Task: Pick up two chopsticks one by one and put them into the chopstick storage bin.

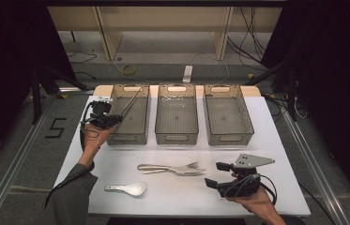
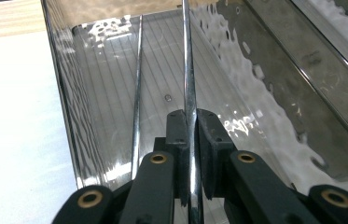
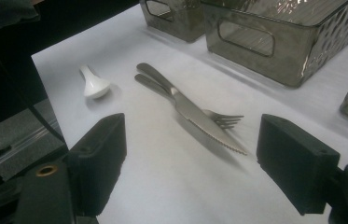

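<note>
Steel chopstick (image 2: 190,93), thin and bright, is pinched between the pressed-together jaws of the left gripper (image 2: 192,135), which the left hand (image 1: 94,137) holds at the near left corner of the left bin (image 1: 140,123). In the left gripper view the rod runs up from the jaws over the bin's ribbed floor, and a second chopstick (image 2: 137,93) lies just beside it, along the bin's left wall, its far end toward the back corner. From the high view one thin rod slants from that gripper (image 1: 111,120) up toward the bin's far edge; the two rods cannot be told apart there.

Three smoky clear bins stand in a row at the far side of the white table (image 1: 276,140): left, middle bin (image 1: 176,136) and right bin (image 1: 229,136).

Near the table's middle a knife (image 3: 199,122) lies across a fork (image 3: 225,119), handles together pointing left, touching each other. A white spoon (image 1: 126,188) lies nearer the front edge, to their left and apart from them.

The right gripper (image 1: 218,175) sits low above the table at the right, just beside the knife's tip, jaws spread wide with nothing between them. In the right gripper view the knife and fork lie between and beyond the two jaws.
</note>
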{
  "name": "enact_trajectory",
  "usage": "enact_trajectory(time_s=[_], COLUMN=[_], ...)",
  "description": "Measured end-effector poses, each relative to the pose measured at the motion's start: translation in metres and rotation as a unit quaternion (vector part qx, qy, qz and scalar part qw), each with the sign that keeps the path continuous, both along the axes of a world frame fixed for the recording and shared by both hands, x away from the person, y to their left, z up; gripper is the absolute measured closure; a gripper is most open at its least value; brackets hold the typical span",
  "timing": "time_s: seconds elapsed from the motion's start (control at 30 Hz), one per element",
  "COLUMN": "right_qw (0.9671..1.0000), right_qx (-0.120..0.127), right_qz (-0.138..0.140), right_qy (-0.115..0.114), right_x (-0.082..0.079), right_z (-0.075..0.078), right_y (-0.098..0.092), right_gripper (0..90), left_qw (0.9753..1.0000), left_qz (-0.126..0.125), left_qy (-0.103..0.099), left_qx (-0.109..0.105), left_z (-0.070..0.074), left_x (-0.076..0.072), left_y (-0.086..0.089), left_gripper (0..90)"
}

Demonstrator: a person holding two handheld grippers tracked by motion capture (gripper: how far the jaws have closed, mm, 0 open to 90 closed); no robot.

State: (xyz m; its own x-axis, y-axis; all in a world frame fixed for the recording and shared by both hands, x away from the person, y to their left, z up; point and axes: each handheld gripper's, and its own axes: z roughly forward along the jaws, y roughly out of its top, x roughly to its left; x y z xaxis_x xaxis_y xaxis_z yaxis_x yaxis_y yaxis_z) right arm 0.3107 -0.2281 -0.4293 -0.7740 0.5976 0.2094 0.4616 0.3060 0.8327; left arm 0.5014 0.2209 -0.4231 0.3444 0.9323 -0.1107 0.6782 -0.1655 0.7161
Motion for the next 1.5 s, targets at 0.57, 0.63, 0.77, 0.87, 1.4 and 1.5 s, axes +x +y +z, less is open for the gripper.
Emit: enact_trajectory(time_s=[0.57,0.63,0.77,0.87,1.4,1.5], right_qw=[1.0000,1.0000,0.9999,0.9999,0.9999,0.9999], right_qx=[-0.003,-0.004,-0.004,-0.003,-0.007,-0.006], right_qz=[0.003,0.003,-0.002,-0.005,-0.005,-0.006], right_qy=[-0.001,-0.004,-0.010,-0.012,-0.014,-0.012], right_x=[-0.001,-0.002,-0.003,-0.003,-0.003,-0.003], right_z=[0.000,0.001,0.002,0.001,0.001,0.001], right_y=[0.001,0.001,0.001,0.001,0.002,0.002], right_gripper=[25.0,25.0,25.0,25.0,24.9,24.9], left_qw=[0.9975,0.9964,0.9941,0.9925,0.9780,0.9766], left_qz=[-0.064,-0.076,-0.106,-0.120,-0.206,-0.211], left_qy=[-0.018,-0.020,-0.014,-0.006,0.030,0.039], left_qx=[-0.024,-0.032,-0.020,-0.025,0.009,0.008], left_z=[0.021,0.024,0.024,0.022,0.019,0.016], left_x=[-0.041,-0.048,-0.061,-0.066,-0.089,-0.094], left_y=[-0.002,-0.001,0.000,-0.001,-0.023,-0.022], left_gripper=[32.2,30.8,26.4,24.7,18.8,18.8])
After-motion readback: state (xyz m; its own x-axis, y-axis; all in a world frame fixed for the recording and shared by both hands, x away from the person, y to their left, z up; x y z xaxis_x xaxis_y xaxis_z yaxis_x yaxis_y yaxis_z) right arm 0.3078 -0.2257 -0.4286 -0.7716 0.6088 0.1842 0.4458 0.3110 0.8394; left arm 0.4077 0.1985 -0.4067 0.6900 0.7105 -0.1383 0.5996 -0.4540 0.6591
